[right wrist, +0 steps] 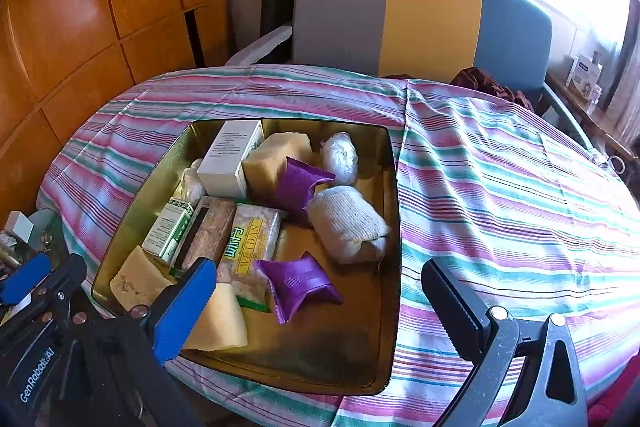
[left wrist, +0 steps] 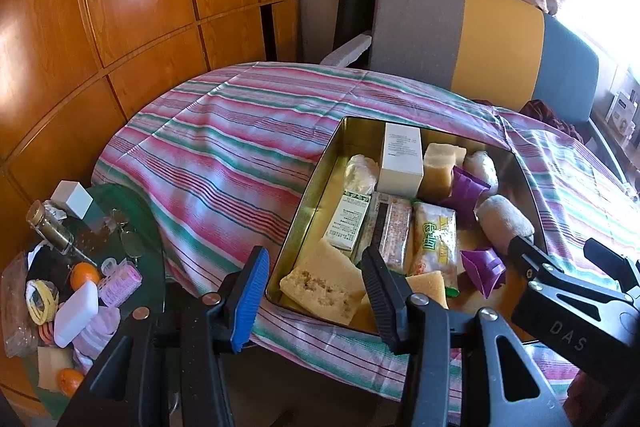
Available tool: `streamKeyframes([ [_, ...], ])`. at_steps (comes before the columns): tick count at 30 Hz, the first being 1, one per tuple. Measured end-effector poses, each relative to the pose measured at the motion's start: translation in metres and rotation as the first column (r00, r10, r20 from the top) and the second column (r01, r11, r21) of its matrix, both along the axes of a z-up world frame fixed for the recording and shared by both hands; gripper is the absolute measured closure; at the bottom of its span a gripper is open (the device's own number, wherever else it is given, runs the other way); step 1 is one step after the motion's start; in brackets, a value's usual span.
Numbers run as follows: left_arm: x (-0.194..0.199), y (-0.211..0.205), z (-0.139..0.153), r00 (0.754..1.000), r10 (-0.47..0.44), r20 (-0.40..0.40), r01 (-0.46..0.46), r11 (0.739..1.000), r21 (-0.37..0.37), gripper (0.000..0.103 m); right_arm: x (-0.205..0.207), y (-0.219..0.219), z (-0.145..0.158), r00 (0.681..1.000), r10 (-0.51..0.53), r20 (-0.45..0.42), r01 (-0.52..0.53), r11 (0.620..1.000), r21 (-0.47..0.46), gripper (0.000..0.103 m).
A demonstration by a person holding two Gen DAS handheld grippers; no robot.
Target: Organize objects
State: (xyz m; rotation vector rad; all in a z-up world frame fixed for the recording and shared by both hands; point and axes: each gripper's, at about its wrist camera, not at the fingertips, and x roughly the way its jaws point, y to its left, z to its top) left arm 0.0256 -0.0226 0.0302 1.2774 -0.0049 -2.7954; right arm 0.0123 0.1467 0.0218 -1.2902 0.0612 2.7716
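Observation:
A gold metal tin [left wrist: 308, 211] [right wrist: 384, 307] sits on the striped tablecloth [left wrist: 224, 147]. It holds a white box [left wrist: 402, 159] [right wrist: 230, 157], yellowish sponge pieces [left wrist: 320, 285] [right wrist: 276, 155], two purple pouches [right wrist: 298, 285], a rolled grey cloth [left wrist: 506, 219] [right wrist: 348, 223], snack packets [left wrist: 436, 239] [right wrist: 250, 247] and a green medicine box [left wrist: 348, 219] [right wrist: 168, 229]. My left gripper [left wrist: 316, 291] [right wrist: 48, 275] hovers open over the tin's near left corner, holding nothing. My right gripper [right wrist: 320, 303] [left wrist: 556, 247] stands wide open above the tin's near edge, also with nothing in it.
A low glass side table [left wrist: 148, 219] at the left carries oranges [left wrist: 84, 275], a small bottle [left wrist: 50, 231], a white case [left wrist: 76, 311], a pink roller and glasses. A grey, yellow and blue chair [left wrist: 460, 27] [right wrist: 420, 11] stands behind the table. Wooden panels [left wrist: 120, 7] line the left wall.

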Motion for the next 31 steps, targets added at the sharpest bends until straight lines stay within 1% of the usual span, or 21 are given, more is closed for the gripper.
streamKeyframes([
  [4, -0.0004, -0.0017, -0.0019, 1.000, 0.004, 0.011, -0.004, 1.000, 0.005, 0.054, 0.0005, 0.0009, 0.0001, 1.000, -0.003, -0.002, 0.003, 1.000, -0.004, 0.000],
  [9, 0.0022, 0.0012, 0.0002, 1.000, -0.010, -0.004, 0.010, 1.000, 0.001, 0.054, 0.0009, 0.0002, 0.0013, 1.000, -0.004, -0.009, 0.004, 1.000, -0.001, 0.000],
  [13, 0.0042, 0.0041, 0.0020, 1.000, -0.023, -0.014, 0.023, 1.000, 0.001, 0.054, 0.0006, 0.0036, 0.0012, 1.000, -0.015, -0.007, 0.015, 1.000, -0.019, 0.000],
  [19, 0.0065, 0.0076, 0.0042, 0.999, -0.043, -0.025, 0.043, 0.999, 0.000, 0.055, 0.0019, 0.0042, 0.0027, 1.000, -0.022, -0.017, 0.022, 1.000, -0.008, 0.000],
  [31, 0.0055, 0.0038, 0.0016, 1.000, -0.020, -0.019, 0.021, 1.000, 0.009, 0.055, 0.0024, 0.0062, 0.0020, 0.999, -0.027, -0.018, 0.026, 1.000, -0.017, 0.000],
])
